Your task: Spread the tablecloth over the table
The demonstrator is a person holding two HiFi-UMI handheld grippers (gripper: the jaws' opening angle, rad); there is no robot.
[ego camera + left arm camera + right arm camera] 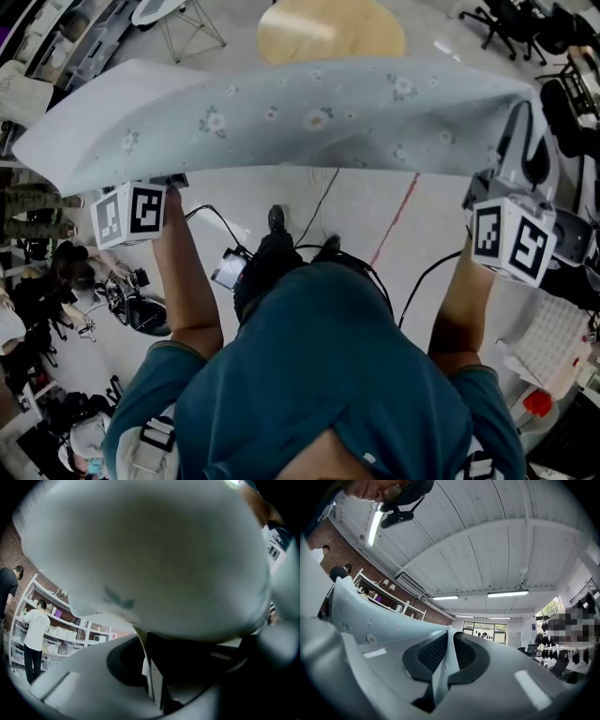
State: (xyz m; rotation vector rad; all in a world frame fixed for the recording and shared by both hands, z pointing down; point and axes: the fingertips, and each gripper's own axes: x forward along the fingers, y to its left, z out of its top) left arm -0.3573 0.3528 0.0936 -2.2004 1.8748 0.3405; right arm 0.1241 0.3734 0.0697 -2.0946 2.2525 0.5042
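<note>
Fingers of the left gripper (151, 667) are clamped shut on a thin edge of the tablecloth (150, 559). Those of the right gripper (449, 660) pinch just as tight on the other end of the same hem, where the fabric stands as a narrow fin between the dark pads. Neither grip has anything else in it. The cloth hangs stretched in the air between the two grippers, out in front of the person and not yet resting on anything. The round wooden table (330, 30) stands beyond it, partly hidden by the cloth's upper edge. To do this step well, I judge both pinches should be firm and level with each other, with the hem taut so the middle does not sag. The cloth should then be carried out over the tabletop and centred before it is lowered, minding the loose cables (322, 197) on the floor near the feet. Only the head view shows the table, the full span of floral fabric and both arms. The left gripper view is almost filled by cloth billowing over the lens, with shelving (56, 630) at the far left. The right gripper view instead shows the cloth running off leftward, plus ceiling lights (507, 593) and far windows that no other view gives.
</note>
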